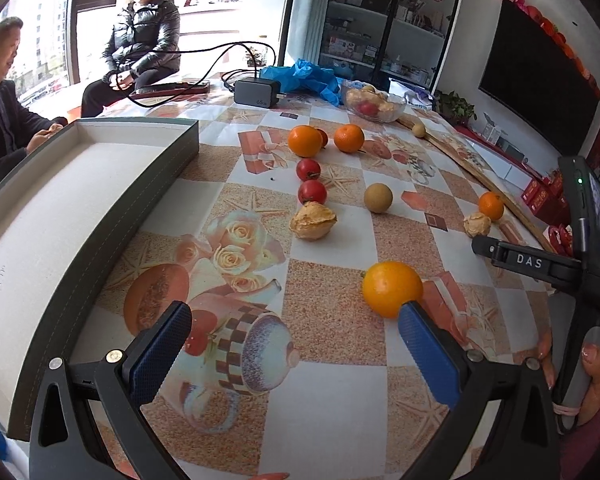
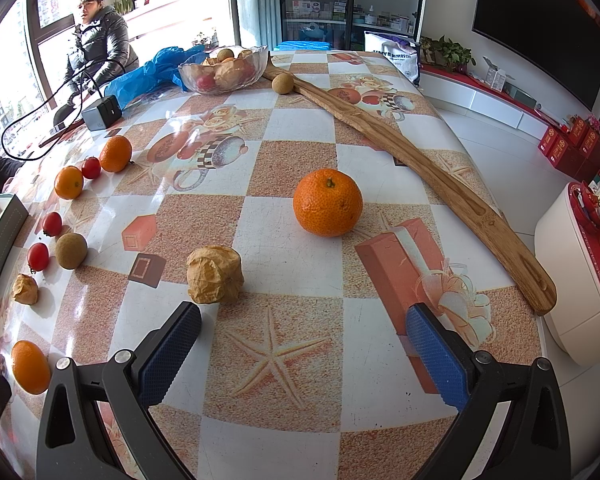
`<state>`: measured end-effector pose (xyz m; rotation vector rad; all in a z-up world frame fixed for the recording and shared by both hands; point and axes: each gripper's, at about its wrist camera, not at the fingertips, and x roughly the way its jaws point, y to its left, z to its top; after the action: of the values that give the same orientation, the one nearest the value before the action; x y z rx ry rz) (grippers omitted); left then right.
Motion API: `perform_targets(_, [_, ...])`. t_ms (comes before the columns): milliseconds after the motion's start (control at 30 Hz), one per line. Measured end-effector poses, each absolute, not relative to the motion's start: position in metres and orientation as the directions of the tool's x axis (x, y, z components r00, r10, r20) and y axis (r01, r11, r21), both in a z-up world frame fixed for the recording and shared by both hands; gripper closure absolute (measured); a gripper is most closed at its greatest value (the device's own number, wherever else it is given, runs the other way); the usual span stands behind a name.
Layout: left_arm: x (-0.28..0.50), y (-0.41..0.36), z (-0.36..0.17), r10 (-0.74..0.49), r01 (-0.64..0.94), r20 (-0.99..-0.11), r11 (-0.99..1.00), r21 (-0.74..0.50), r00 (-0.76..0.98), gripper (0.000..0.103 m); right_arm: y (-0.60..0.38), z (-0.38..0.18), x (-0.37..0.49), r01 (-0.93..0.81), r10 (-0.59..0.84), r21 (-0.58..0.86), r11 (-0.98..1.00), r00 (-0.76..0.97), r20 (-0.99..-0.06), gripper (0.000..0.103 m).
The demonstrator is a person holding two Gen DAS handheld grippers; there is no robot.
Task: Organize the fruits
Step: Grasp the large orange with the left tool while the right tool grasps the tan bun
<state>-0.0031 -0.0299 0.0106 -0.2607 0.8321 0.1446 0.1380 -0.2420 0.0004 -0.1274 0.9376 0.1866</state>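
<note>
Left wrist view, left to right: grey tray (image 1: 100, 168) with pale lining, empty, at the left edge of the worktop (image 1: 328, 392). Two cherry tomatoes (image 1: 311, 192) in a line, a papery husked fruit (image 1: 313, 221) just below them. Two mandarins (image 1: 305, 141) further back, a third small red fruit tucked between them. Brown round longan (image 1: 378, 198) at centre. Yellow-orange citrus (image 1: 392, 288) nearest, just beside the right blue pad. Left tongs (image 1: 294, 344): spread wide, holding nothing. Glass bowl (image 1: 374, 104) of mixed fruit at the far edge, beside a blue plastic bag (image 1: 304, 76).

Right wrist view, left to right: husked fruit (image 2: 215, 275) near the left pad; large mandarin (image 2: 327, 203) ahead at centre; long wooden board (image 2: 420, 160) running diagonally at right. Right tongs (image 2: 304, 350): spread wide, holding nothing.
</note>
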Motion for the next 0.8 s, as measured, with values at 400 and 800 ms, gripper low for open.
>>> perform_targets(400, [0.057, -0.069, -0.006, 0.087, -0.212, -0.862, 0.977, -0.024, 0.499, 0.0, -0.242, 0.002, 0.141, -0.201, 0.09, -0.034, 0.979, 0.576, -0.813, 0.0])
perform_targets(800, [0.068, -0.094, 0.008, 0.084, -0.155, -0.867, 0.988, 0.008, 0.492, 0.064, -0.201, 0.002, 0.152, -0.354, 0.159, -0.048, 0.934, 0.532, -0.832, 0.008])
